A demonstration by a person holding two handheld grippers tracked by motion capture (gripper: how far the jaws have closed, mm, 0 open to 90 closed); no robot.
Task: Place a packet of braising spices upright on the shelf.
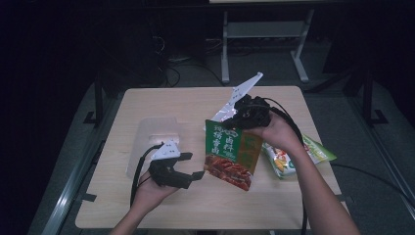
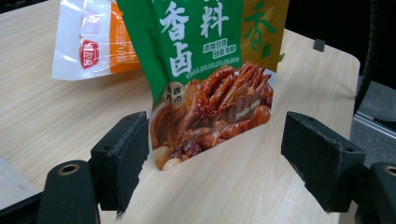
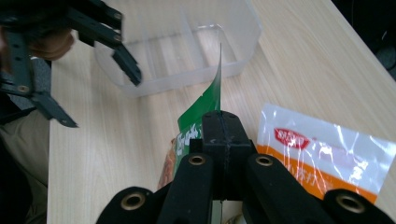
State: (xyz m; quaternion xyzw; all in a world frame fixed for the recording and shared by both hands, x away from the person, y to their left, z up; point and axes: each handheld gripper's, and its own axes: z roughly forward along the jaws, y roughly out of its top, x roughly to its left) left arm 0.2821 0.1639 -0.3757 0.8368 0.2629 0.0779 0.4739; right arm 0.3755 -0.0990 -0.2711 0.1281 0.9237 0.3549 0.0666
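A green seasoning pouch (image 1: 230, 154) with a picture of braised meat hangs upright over the table's middle, its lower edge near the tabletop. My right gripper (image 1: 246, 119) is shut on the pouch's top edge. In the right gripper view the jaws (image 3: 223, 133) pinch the thin green edge (image 3: 205, 100). My left gripper (image 1: 188, 166) is open just left of the pouch's bottom. In the left gripper view the pouch (image 2: 210, 70) stands a little beyond the two spread pads (image 2: 126, 154), not touching either.
A clear plastic divided box (image 1: 156, 137) sits at the table's left, behind my left gripper. A white and orange packet (image 1: 288, 159) lies flat at the right. A silvery packet (image 1: 230, 105) lies behind my right hand. Table edges are close on all sides.
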